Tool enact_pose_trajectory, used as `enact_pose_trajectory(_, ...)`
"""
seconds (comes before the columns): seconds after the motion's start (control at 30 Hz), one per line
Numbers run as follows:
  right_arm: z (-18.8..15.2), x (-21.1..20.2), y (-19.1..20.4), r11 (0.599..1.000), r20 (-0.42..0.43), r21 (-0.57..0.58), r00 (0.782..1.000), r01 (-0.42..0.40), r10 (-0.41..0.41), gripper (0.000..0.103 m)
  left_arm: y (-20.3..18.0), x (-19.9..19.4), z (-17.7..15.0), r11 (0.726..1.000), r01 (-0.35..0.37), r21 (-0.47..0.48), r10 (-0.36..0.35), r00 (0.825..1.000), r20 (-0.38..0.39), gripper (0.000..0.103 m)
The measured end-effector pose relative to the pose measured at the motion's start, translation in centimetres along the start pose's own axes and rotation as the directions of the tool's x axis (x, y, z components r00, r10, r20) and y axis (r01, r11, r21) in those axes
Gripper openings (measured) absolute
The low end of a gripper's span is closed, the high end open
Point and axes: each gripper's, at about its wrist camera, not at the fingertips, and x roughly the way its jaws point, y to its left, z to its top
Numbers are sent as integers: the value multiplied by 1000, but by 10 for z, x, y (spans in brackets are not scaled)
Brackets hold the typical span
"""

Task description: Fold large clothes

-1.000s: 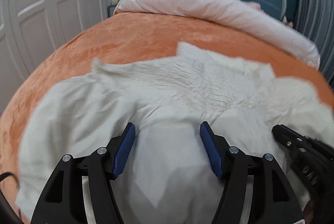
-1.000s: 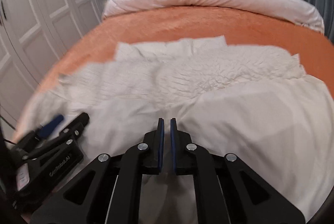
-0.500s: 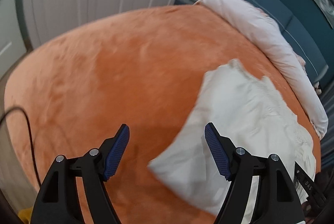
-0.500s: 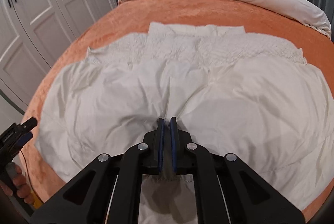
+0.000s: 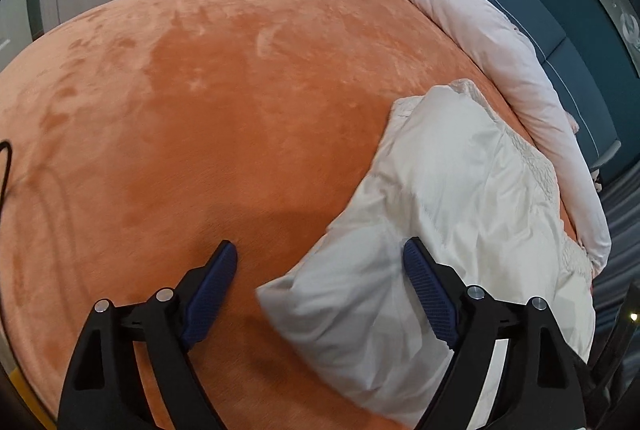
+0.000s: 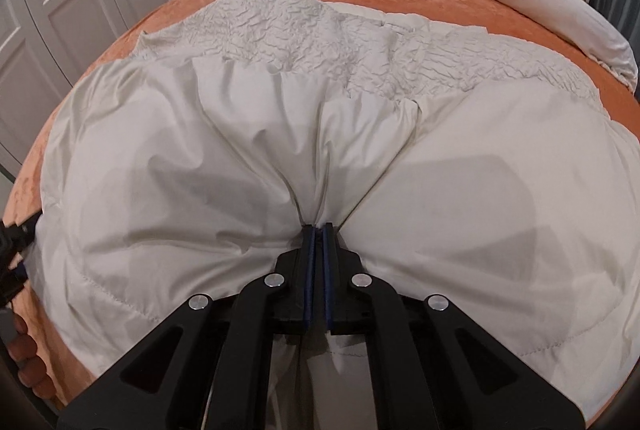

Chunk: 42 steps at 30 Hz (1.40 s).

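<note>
On the orange bedspread (image 5: 208, 101), white garment (image 6: 192, 165) pinched in right tool (image 6: 319, 230), corner between opening left tool (image 5: 320, 262) fingers, untouched.

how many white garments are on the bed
1. A white padded garment lies spread on the orange bedspread; the right gripper pinches its near edge, and its corner sits between the opening left gripper's fingers. Folds might hide another.

The bed (image 5: 208, 101) is covered by an orange blanket (image 6: 500, 13). A white garment (image 6: 200, 165) is spread on it; a pale duvet (image 5: 492, 41) is heaped by the headboard.
</note>
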Motion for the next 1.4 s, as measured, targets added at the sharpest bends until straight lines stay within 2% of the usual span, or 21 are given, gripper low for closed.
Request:
enact_pose_trajectory(0.23, 1, 3, 3, 1000, -3, -10, 1000, 14, -14, 0, -13, 12, 6, 1000, -18, -10, 18, 1000, -25, 83)
enact_pose_trajectory(0.3, 2, 3, 2, 1000, -2, -13, 1000, 12, -12, 0, -14, 12, 8, 1000, 11, -10, -12, 999, -39, 66)
enact_pose_trajectory(0.33, 2, 2, 1, 1000, -3, -10, 1000, 7, -7, 0, -16, 11, 9, 997, 73, -10, -74, 995, -61, 43)
enact_pose_trajectory(0.37, 3, 2, 0, 1000, -4, -9, 1000, 3, -3, 0, -18, 9, 9, 994, 104, -13, -105, 991, -80, 33)
enact_pose_trajectory(0.4, 4, 2, 0, 1000, -7, -8, 1000, -1, 1, 0, -21, 3, 9, 993, 114, 0, -113, 990, -79, 28)
enact_pose_trajectory(0.47, 7, 0, -3, 1000, -22, -1, 1000, -16, 16, 1, -27, -9, 9, 992, 123, 41, -120, 991, -60, 11)
enact_pose_trajectory(0.57, 9, -9, -10, 998, -31, 38, 999, -41, 42, 1, -36, -38, 11, 982, 184, 50, -183, 983, -27, 3)
enact_pose_trajectory(0.67, 0, -32, -18, 991, 13, 103, 997, -82, 81, 5, -47, -65, 13, 972, 226, 69, -227, 974, 5, 1)
enact_pose_trajectory(0.77, -14, -56, -24, 986, 58, 126, 993, -107, 100, 5, -54, -81, 11, 966, 242, 89, -245, 969, 23, 2)
enact_pose_trajectory(0.9, -33, -73, -33, 979, 72, 145, 989, -141, 131, 5, -48, -75, 9, 981, 187, 43, -188, 982, 15, 7)
enact_pose_trajectory(0.97, -38, -78, -37, 979, 71, 143, 988, -145, 136, 4, -37, -70, 6, 988, 154, 6, -154, 988, 12, 36)
enact_pose_trajectory(1.0, -39, -80, -38, 978, 70, 144, 988, -150, 141, 4, -32, -68, 5, 990, 138, -11, -138, 990, 15, 41)
enact_pose_trajectory(1.07, -41, -82, -40, 977, 69, 143, 987, -156, 147, 4, -21, -70, 2, 994, 100, -37, -99, 995, 33, 62)
enact_pose_trajectory(1.1, -43, -82, -40, 978, 63, 142, 987, -155, 147, 3, -17, -70, 1, 996, 80, -43, -78, 996, 34, 65)
enact_pose_trajectory(1.17, -49, -81, -41, 978, 59, 145, 988, -149, 142, 3, -9, -68, -2, 996, 63, -60, -62, 998, 30, 71)
enact_pose_trajectory(1.3, -53, -70, -41, 980, 40, 144, 990, -141, 136, 2, 1, -53, -10, 997, 18, -72, -19, 1000, -9, 72)
enact_pose_trajectory(1.4, -53, -55, -41, 983, 10, 133, 992, -127, 127, 0, 1, -41, -17, 995, 38, -89, -42, 998, -42, 72)
